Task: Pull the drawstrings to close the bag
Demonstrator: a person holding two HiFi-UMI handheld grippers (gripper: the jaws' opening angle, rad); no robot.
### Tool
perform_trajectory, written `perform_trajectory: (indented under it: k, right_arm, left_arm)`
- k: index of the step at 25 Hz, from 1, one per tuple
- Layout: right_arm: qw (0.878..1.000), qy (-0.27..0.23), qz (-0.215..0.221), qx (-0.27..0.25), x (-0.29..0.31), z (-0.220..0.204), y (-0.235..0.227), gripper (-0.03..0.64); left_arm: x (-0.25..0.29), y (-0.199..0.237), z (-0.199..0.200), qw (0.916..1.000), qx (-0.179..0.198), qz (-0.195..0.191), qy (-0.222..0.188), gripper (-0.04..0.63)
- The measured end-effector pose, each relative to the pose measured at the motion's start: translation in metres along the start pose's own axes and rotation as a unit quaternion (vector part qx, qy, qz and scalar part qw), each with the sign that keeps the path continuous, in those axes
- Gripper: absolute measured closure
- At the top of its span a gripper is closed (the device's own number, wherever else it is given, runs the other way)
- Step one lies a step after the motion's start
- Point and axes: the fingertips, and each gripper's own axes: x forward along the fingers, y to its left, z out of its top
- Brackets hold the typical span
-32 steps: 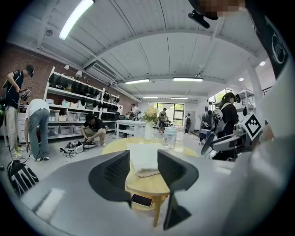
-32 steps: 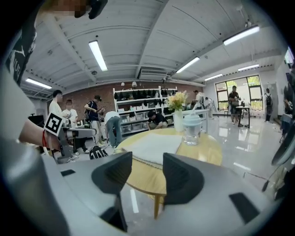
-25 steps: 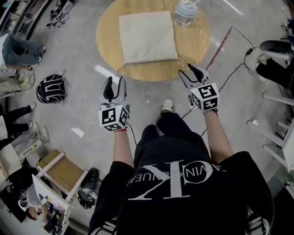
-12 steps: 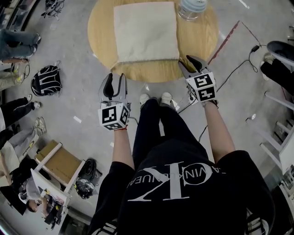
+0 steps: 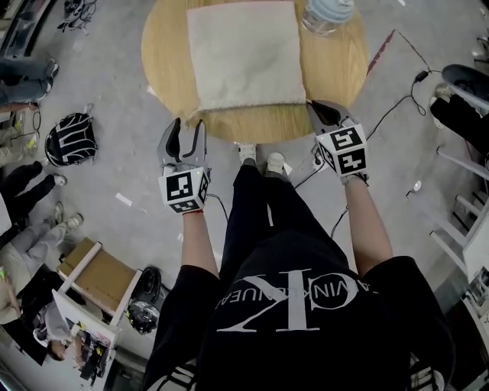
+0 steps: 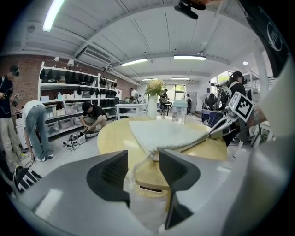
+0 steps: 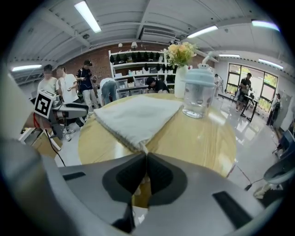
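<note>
Both grippers have come down to the near rim of the table since a second ago. The right jaws, spread then, have just closed, and the left jaws have just opened wider.

- Table (image 5: 164, 53), one: round, pale wood; carries the bag and the jar.
- Bag (image 5: 244, 53), one: cream cloth, lying flat on the middle of the table, its gathered mouth hem along the near rim, toward the person. Contents cannot be told.
- Left gripper (image 5: 187, 131), one: at the bag's near left corner, just off the rim. Its jaws are spread, and the cord loop lies in the gap with neither pad pressing it.
- Right gripper (image 5: 319, 111), one: at the bag's near right corner. Its jaws are pressed together, pinching the cord where it leaves the hem.
- Jar (image 5: 327, 14), one: clear, with a pale blue lid, upright at the far right of the table, just beside the bag's far right corner. Contents cannot be told.
- Drawstrings, two: the left drawstring (image 6: 134, 168), a pale loop hanging free off the corner, and the right drawstring (image 7: 144, 149), a short stub running from the hem into the closed jaws.
</note>
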Motion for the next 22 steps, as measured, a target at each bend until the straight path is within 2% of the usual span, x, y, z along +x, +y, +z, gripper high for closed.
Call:
perform_trajectory:
  k: [2,5,10,12,14,15,18,19,22]
  right_arm:
    - [1.000,0.005,-0.005,-0.003,-0.002,0.000,-0.004,0.597]
    - [1.000,0.001,-0.015,-0.003,-0.003,0.006,-0.002,0.597]
    - [1.000,-0.003,-0.016,0.003,0.001,0.008,0.006,0.597]
    - [1.000,-0.006,-0.020,0.006,0.001,0.010,0.005,0.597]
    - [1.000,-0.009,-0.024,0.004,0.000,0.012,0.005,0.597]
    - [1.000,-0.013,-0.026,0.003,-0.001,0.014,0.005,0.597]
    - [0.999,-0.026,-0.035,-0.002,-0.006,0.025,0.003,0.597]
    - [0.999,-0.030,-0.036,-0.006,-0.007,0.028,0.004,0.597]
    - [0.998,-0.040,-0.039,-0.019,-0.011,0.039,0.005,0.597]
  left_arm:
    - [0.006,-0.002,-0.002,0.9989,0.036,-0.018,0.023,0.394]
    - [0.013,0.001,-0.009,0.9930,0.089,-0.052,0.058,0.376]
    - [0.023,0.013,-0.020,0.9831,0.125,-0.082,0.105,0.374]
    - [0.028,0.009,-0.028,0.9765,0.133,-0.106,0.132,0.377]
    - [0.030,0.004,-0.033,0.9712,0.129,-0.128,0.154,0.402]
    - [0.030,0.003,-0.033,0.9714,0.116,-0.133,0.158,0.410]
    - [0.030,0.004,-0.030,0.9791,0.060,-0.124,0.150,0.431]
    - [0.029,0.005,-0.031,0.9805,0.052,-0.118,0.148,0.434]
    - [0.029,0.000,-0.034,0.9784,0.066,-0.112,0.161,0.487]
